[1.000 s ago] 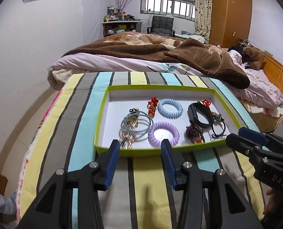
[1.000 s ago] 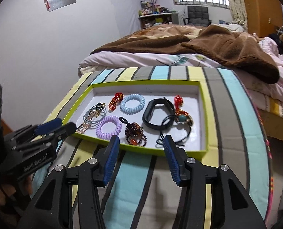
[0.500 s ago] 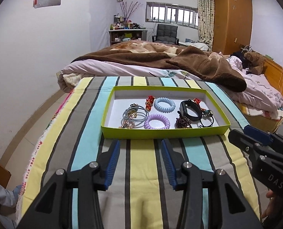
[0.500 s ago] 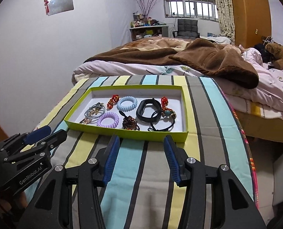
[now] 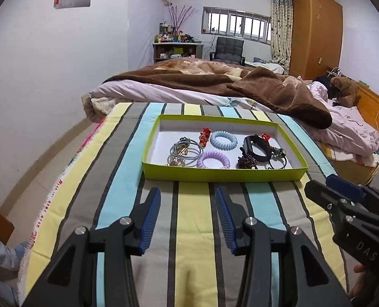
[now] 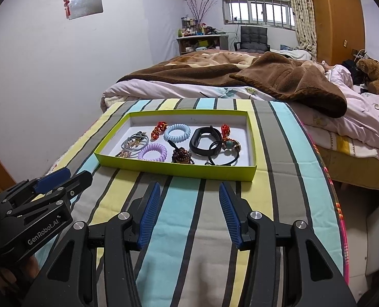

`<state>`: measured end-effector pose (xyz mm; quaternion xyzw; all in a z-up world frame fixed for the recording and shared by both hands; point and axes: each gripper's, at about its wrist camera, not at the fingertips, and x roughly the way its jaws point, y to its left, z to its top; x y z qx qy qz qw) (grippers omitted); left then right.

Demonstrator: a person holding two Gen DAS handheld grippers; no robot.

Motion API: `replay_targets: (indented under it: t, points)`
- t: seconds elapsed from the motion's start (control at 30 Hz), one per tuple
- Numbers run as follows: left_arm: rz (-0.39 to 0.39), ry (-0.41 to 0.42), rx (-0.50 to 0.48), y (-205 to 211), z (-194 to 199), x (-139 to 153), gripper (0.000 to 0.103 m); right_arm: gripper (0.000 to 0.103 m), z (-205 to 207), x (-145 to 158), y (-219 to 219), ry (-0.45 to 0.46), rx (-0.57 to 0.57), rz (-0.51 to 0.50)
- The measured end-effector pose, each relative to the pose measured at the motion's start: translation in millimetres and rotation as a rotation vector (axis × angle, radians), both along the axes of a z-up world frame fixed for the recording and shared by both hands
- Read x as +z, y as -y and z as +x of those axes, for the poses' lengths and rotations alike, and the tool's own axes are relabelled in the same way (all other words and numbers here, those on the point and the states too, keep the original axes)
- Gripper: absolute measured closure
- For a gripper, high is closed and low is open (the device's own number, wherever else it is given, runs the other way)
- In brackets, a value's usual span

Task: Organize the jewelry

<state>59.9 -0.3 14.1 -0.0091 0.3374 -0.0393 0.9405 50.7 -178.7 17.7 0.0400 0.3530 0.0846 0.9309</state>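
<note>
Left wrist view: left gripper (image 5: 188,199) wide apart, empty.

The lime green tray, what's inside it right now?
Inside the lime green tray: a blue spiral hair tie, purple spiral hair tie, black wristband, grey hair ties, red ornaments and beaded pieces. Its near wall hides part of the floor.

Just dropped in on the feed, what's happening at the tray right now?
A person holds a gripper in each hand over the striped cloth. The left gripper and right gripper are both open and empty, short of the green tray. Everything lies in the tray untouched: blue coil hair tie, purple coil hair tie, black band, red ornaments, thin bangles and a dark bead bracelet.
</note>
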Motion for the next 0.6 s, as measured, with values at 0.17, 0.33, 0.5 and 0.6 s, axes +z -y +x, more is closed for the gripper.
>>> replay_targets:
  t: [0.17, 0.33, 0.5, 0.6]
  points:
    - [-0.019, 0.002, -0.003, -1.4, -1.9, 1.2, 0.056, 0.054, -0.9, 0.5, -0.1, 0.003, 0.004, 0.0]
    - [-0.017, 0.003, -0.003, -2.0, -2.2, 1.8, 0.056, 0.054, -0.9, 0.9, -0.3, 0.002, 0.003, 0.001]
    - [-0.011, 0.002, -0.002, -1.5, -2.2, 2.3, 0.056, 0.054, -2.6, 2.4, -0.5, 0.006, 0.004, 0.0]
    - [-0.009, 0.003, -0.003, -0.8, -2.3, 2.2, 0.056, 0.054, -2.8, 2.8, -0.8, 0.004, 0.005, 0.0]
